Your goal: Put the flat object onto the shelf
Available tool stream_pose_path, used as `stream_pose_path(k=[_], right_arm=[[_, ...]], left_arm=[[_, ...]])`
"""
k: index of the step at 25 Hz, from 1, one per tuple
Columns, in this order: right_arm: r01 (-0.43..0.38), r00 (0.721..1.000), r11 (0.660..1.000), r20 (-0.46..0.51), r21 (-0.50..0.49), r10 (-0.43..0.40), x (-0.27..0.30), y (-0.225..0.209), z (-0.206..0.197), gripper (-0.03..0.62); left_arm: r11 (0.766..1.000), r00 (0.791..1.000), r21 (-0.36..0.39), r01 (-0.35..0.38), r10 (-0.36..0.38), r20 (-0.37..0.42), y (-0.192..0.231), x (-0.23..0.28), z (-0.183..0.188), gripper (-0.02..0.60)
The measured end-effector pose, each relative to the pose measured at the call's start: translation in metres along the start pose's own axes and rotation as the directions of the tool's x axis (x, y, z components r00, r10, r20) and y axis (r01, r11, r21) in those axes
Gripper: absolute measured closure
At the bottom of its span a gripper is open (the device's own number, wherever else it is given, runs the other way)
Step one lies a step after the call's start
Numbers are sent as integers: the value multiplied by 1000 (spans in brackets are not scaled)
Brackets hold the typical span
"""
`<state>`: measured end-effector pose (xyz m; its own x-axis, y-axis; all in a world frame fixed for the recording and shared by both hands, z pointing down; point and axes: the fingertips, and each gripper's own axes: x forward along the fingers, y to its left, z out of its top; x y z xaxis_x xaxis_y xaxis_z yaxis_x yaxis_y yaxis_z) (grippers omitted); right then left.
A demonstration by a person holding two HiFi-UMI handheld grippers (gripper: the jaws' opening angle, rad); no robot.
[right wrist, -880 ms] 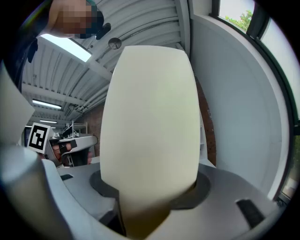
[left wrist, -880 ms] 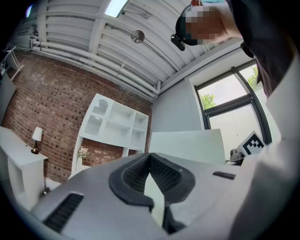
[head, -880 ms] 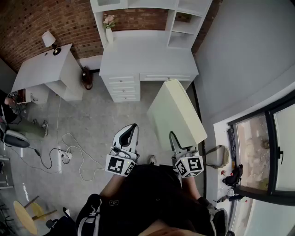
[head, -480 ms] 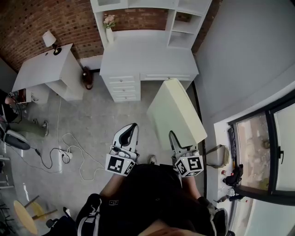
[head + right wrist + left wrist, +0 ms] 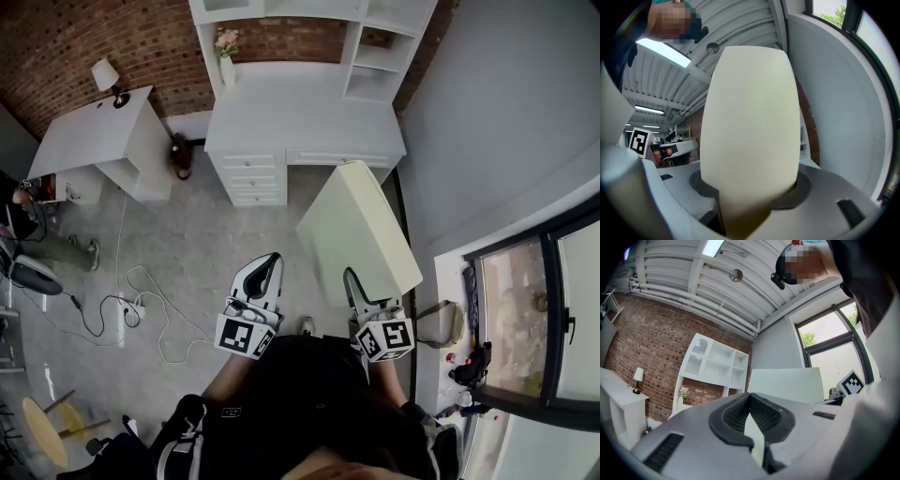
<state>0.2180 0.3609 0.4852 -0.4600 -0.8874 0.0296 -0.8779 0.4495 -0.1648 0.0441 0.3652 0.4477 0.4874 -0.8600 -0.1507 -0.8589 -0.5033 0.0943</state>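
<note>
The right tool (image 5: pixel 353 284) clamps the flat panel (image 5: pixel 361 234) at centre frame. It is not yet on the shelf (image 5: pixel 373 58) at the top. The left tool (image 5: pixel 270 265) is closed and empty.

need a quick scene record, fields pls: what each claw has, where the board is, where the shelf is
left claw: empty, jaws together, held over the floor
right claw: shut on the near end of the board
board: cream, flat, sticks forward from the right claw toward the desk
shelf: white unit above the desk, against the brick wall; board not on it yet
floor: grey, loose cables at left
</note>
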Motion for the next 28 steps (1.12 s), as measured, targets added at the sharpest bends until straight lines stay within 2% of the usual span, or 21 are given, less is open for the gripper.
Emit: stream_pose_path(k=[4,10,16,22,28], right_arm=[[-20,1000,1000,-10,-1,20,1,-11,-3,316],[-61,998,998,-18,-9,61,3,-32,-11,316],[-65,997,998,-37,5,65,17,-43,-18,316],[-54,997,998,-60,19,55,72,-55,-25,316],[-38,998,999,-54,-17,37,165,-50,-19,316]], left_arm=[[999,999,2,-35,35,0,-4,6,-4,572],[996,997,54,-78,79,-26,-13,13,-12,572],[994,993,43,-105,107,-58,2,22,-24,572],[996,994,20,-92,93,-54,45,65,-33,572],[997,996,5,-76,76,-37,130,110,-32,572]])
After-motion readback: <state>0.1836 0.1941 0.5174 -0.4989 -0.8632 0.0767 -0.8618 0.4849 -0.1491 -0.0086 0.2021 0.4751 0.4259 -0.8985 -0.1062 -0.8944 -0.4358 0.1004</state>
